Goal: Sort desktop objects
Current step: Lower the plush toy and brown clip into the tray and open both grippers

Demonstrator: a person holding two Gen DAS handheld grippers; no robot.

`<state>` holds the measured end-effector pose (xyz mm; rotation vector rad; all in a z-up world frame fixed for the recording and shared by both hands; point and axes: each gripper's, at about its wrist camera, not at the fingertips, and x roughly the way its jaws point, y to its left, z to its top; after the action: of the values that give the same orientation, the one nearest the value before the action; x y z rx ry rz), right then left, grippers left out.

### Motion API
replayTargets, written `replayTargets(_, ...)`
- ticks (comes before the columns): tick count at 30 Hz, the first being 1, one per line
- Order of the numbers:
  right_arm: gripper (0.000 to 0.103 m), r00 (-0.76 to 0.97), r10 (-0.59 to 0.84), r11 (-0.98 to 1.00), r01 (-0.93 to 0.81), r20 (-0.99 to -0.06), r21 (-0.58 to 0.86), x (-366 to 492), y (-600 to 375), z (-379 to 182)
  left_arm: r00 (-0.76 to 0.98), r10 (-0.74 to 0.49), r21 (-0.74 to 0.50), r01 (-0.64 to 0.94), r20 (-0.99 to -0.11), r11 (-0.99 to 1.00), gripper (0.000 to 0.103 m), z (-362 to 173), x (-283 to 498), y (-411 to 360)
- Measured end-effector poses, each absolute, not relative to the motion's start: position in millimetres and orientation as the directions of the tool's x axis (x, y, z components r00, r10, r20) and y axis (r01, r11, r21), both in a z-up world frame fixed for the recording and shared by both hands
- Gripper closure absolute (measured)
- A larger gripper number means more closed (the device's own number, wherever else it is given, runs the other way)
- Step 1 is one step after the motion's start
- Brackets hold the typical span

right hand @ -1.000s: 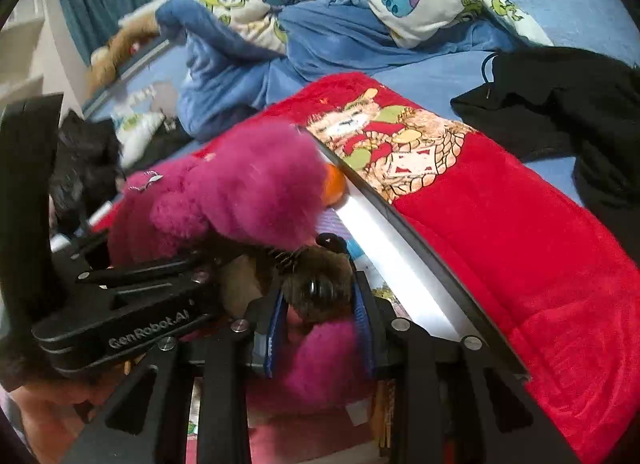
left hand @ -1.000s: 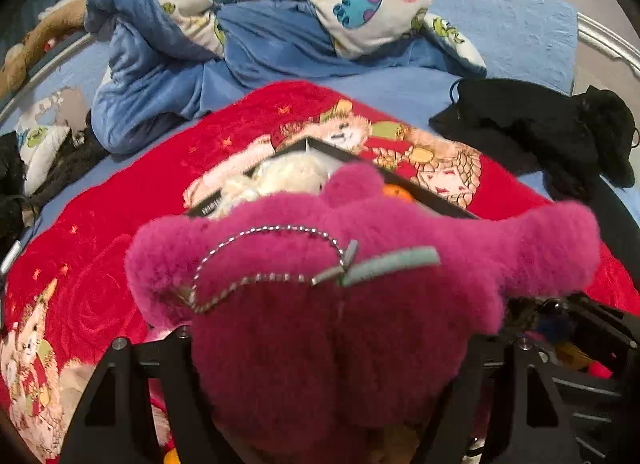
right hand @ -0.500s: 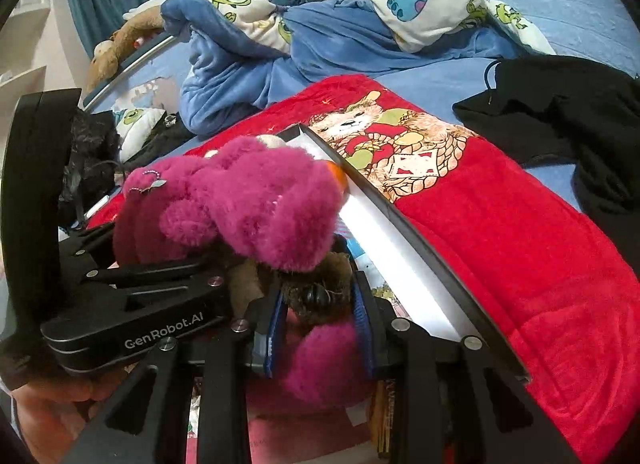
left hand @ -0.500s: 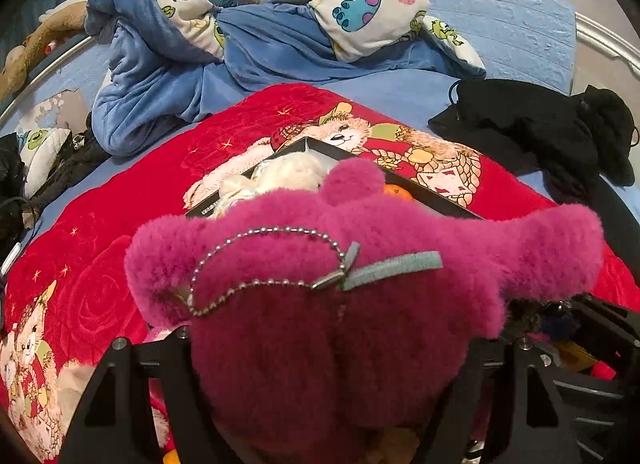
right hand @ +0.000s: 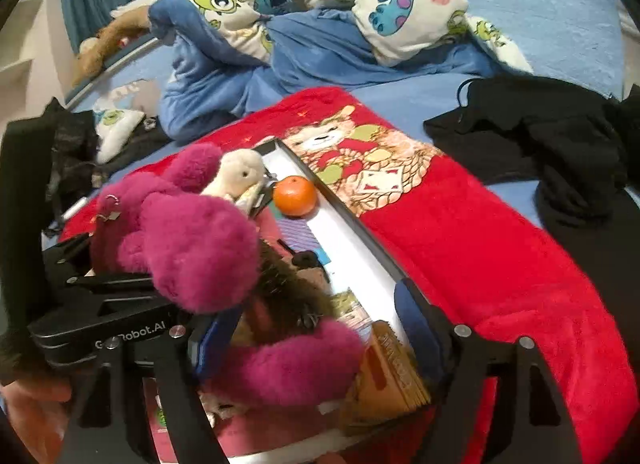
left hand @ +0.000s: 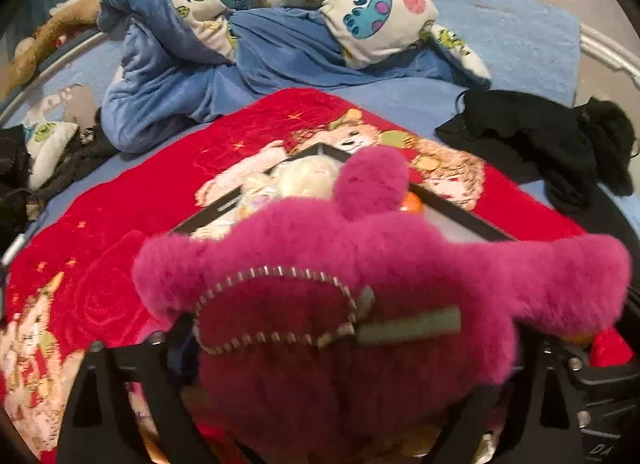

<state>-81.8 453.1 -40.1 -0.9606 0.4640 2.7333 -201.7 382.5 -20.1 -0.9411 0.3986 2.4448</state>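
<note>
Magenta plush toy [left hand: 360, 328] lies in the black-rimmed box [right hand: 340, 208], on the red blanket [right hand: 500, 264]. It fills the near half of the left wrist view; a ball chain [left hand: 276, 308] and a grey tag [left hand: 408, 322] are seen on its back. In the right wrist view it sits at the near left of the box, beside a cream plush [right hand: 240, 174], with an orange [right hand: 295, 196] farther in and a paper carton [right hand: 392, 368] near right.

Left gripper [left hand: 320, 404]: jaws opening, toy between them; pads are hidden by fur, so contact cannot be confirmed, but the fingers stand wide of the body. Right gripper [right hand: 308, 324]: jaws opening, blue pads [right hand: 412, 316] apart, a magenta limb and a dark furry piece lying between them, unpressed.

Step judged: release of the toy into the box. To be done well, both jaws should be let fully clear of the fur before any withdrawal; the chain and tag should be watched for snagging on a finger; retreat is best made back along the fingers' line, so the toy is not dragged over the rim or the orange knocked.

Against the earlier frames: the right pads, then clamped on the dark furry piece, are now spread. The left fingers stand wider. The orange, then mostly hidden, is now fully exposed. The toy has sagged.
</note>
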Motion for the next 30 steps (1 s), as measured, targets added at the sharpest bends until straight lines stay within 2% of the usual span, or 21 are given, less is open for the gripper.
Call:
replayTargets(2, 0.026, -0.768, 0.084, -0.929, -0.292, -0.635, 0.229, -80.3, 454.6, -39.9, -0.647, 0.332, 0.100, -0.536, -0.687, -0.838, 0.000, -18.3, -201.3, 379.9)
replayTargets(7, 0.017, -0.775, 0.088, -0.925, -0.297, -0.625, 0.238, -73.3, 454.7, -33.1, -0.639, 0.357, 0.080, -0.550, -0.681, -0.831, 0.000, -8.7, -197.2, 374.7)
replayTargets(8, 0.014, -0.778, 0.096, -0.924, -0.302, -0.621, 0.234, -70.8, 454.5, -30.3, -0.640, 0.358, 0.084, -0.553, -0.680, -0.829, 0.000, -6.7, -195.4, 374.0)
replayTargets(9, 0.001, -0.779, 0.117, -0.923, -0.314, -0.616, 0.222, -66.9, 453.9, -27.0, -0.640, 0.356, 0.087, -0.553, -0.681, -0.829, 0.000, -5.9, -194.4, 373.3)
replayTargets(10, 0.000, -0.778, 0.146, -0.920, -0.334, -0.611, 0.204, -63.6, 453.0, -24.7, -0.642, 0.354, 0.095, -0.556, -0.681, -0.826, 0.000, -5.1, -192.2, 373.8)
replayTargets(20, 0.000, -0.813, 0.170, -0.907, -0.350, -0.557, 0.235, -37.1, 454.6, -9.7, -0.661, 0.404, 0.154, -0.619, -0.632, -0.770, 0.000, 6.0, -161.8, 383.8)
replayTargets(30, 0.000, -0.865, 0.153, -0.882, -0.338, -0.478, 0.329, -14.1, 461.9, 10.9, -0.615, 0.494, 0.004, -0.629, -0.614, -0.777, 0.000, 41.9, -147.5, 351.3)
